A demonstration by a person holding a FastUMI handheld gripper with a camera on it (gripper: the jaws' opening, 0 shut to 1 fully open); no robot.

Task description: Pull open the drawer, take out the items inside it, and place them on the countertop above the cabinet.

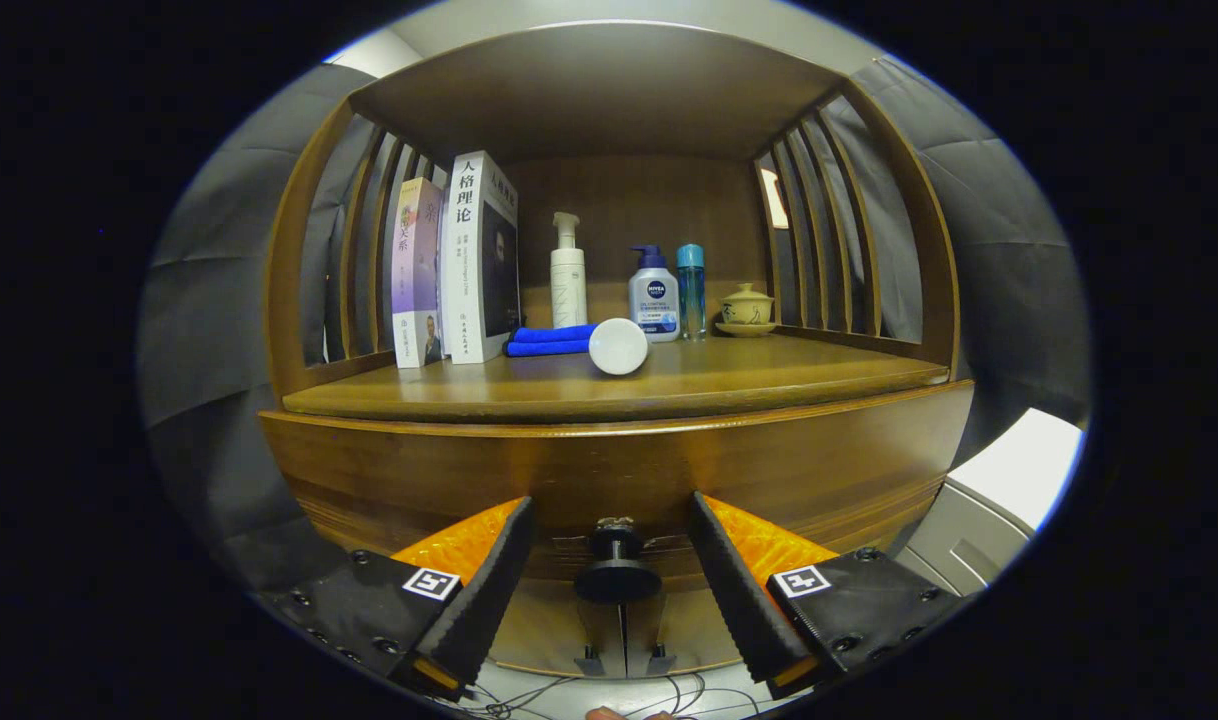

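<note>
The drawer [609, 480] sits flush in the cabinet, its knob [617, 570] between the gripper [614, 600] jaws, which are spread and apart from it. Drawer contents are hidden. The table [729, 385] carries a white cylinder [618, 346] and blue cloth [549, 340].

This fits either a drawer awaiting opening or 1 closed again.

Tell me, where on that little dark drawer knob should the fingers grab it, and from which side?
Probably on the thin stem of the drawer knob, just behind its wide round cap. Come straight at the drawer front, as now, one finger at each side. The cap is wider than the stem, so it should catch the closed fingers on the pull. The gripper is open around it, not touching.
</note>
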